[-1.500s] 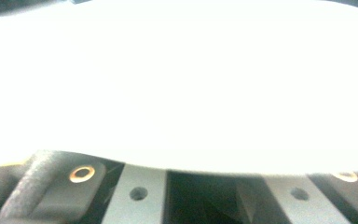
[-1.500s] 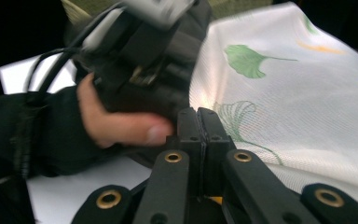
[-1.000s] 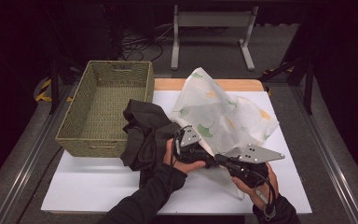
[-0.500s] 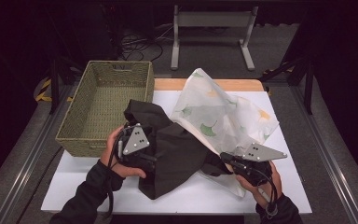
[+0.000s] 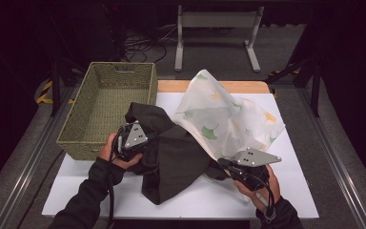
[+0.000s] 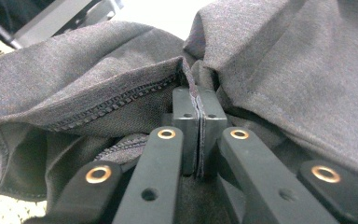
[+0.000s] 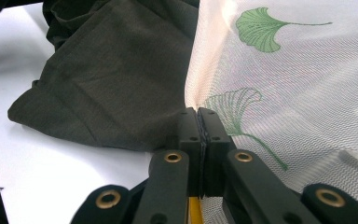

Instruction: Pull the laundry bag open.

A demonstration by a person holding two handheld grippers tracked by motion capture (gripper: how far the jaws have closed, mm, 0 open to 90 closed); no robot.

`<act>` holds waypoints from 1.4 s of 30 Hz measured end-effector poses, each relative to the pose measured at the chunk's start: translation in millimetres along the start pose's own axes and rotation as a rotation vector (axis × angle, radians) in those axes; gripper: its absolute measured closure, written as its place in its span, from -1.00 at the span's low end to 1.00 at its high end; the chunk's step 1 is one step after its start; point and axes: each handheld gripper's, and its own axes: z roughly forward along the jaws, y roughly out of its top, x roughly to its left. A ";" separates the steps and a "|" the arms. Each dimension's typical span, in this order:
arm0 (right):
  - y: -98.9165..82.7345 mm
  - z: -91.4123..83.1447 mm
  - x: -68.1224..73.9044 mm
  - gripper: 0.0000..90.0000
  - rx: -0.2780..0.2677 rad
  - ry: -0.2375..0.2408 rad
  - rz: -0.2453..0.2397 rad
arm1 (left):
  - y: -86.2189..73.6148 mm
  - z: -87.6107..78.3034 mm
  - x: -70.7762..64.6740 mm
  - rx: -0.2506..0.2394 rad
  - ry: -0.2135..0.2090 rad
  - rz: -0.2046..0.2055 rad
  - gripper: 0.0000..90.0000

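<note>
A dark grey garment (image 5: 176, 160) lies bunched on the white table, partly under a white mesh bag (image 5: 228, 114) printed with green leaves. My left gripper (image 5: 145, 153) is at the garment's left edge. Its jaws have just been closing and now pinch a stitched hem of the garment (image 6: 284, 60); the left gripper (image 6: 199, 100) is shut on the cloth. My right gripper (image 5: 223, 164) sits at the bag's lower edge. In the right gripper view the right gripper (image 7: 198, 114) is shut on the bag's rim (image 7: 298, 84), with the garment (image 7: 121, 70) to its left.
A woven green basket (image 5: 76, 129) stands at the table's left, close behind my left hand. The white table cover (image 5: 290, 191) shows bare at the front right. A metal stand (image 5: 214, 33) and cables are on the floor beyond the table.
My left hand has moved from the middle of the table to the left, and the dark garment has spread out from the bag. The right gripper has kept still.
</note>
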 end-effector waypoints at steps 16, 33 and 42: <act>4.9 -12.1 -2.0 0.99 -0.063 0.014 0.022 | 18.0 34.9 -88.5 -0.099 -0.474 0.040 0.98; -3.1 2.7 10.6 0.99 0.011 0.109 -0.009 | 15.5 80.5 -102.3 -0.058 -0.302 -0.001 0.86; -4.2 -3.5 3.2 0.99 -0.006 0.083 0.017 | 31.1 13.7 -57.6 -0.147 -0.236 -0.070 -0.59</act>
